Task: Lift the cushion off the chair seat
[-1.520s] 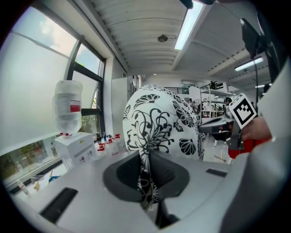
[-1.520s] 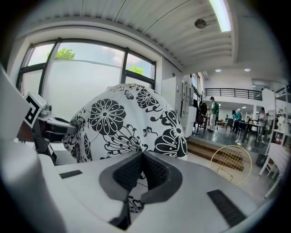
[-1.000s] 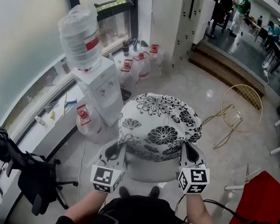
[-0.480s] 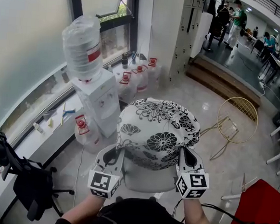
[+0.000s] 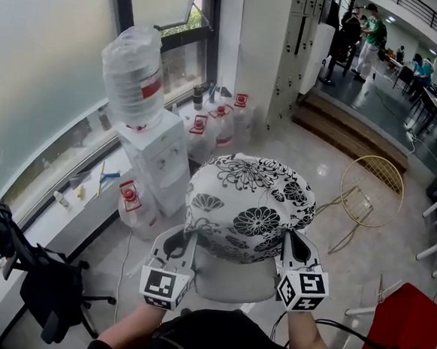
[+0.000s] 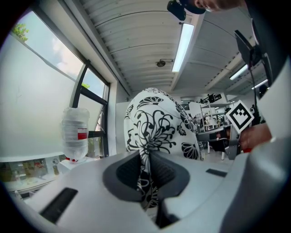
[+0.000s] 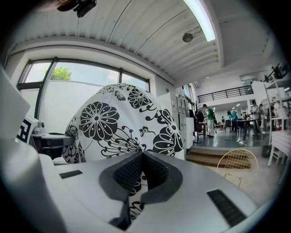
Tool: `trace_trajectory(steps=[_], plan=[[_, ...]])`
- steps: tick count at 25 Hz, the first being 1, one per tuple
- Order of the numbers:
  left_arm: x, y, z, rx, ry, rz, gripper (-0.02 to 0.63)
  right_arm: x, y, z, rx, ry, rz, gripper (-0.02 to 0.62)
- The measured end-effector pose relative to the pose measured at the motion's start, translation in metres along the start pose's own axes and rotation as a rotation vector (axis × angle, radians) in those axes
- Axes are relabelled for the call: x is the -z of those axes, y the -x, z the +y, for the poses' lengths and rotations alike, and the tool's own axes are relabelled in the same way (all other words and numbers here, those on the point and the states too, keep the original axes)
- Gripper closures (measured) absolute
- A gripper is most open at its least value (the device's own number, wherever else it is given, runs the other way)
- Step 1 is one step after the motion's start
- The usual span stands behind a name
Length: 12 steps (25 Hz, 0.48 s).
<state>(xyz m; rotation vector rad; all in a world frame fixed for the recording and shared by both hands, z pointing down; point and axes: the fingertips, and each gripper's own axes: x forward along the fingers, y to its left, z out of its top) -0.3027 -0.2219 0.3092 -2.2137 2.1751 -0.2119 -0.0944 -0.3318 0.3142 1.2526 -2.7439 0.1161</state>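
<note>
Pale glossy floor [image 5: 318, 151] runs below tall windows [image 5: 54, 59], with a water dispenser [image 5: 156, 154] at ten o'clock of the cushion [image 5: 246, 206] and a gold wire chair [image 5: 371, 191] at three o'clock. In the head view we hold the black-and-white floral cushion by its near edge over the pale chair seat [image 5: 233, 278], which neither gripper view shows. Those views give what the head view cannot. The left gripper [image 6: 145, 169] is pinched tight on a fold of cushion fabric, and the right gripper [image 7: 142, 172] is clamped on the cushion's edge likewise. The cushion hides the seat's far half, and we cannot tell whether its underside clears the seat.
</note>
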Motion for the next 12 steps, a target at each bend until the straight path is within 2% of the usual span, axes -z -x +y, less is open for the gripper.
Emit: trace_trajectory(steps=[4,12], plan=[[0.006,0.004,0.002,0.0,-0.007,-0.014,0.574,0.008,0.002,0.006,0.002,0.009,-0.006,0.586],[-0.008,0.001,0.002,-0.008,-0.011,-0.016,0.574,-0.005,0.004,0.002,-0.001,0.021,-0.006,0.586]])
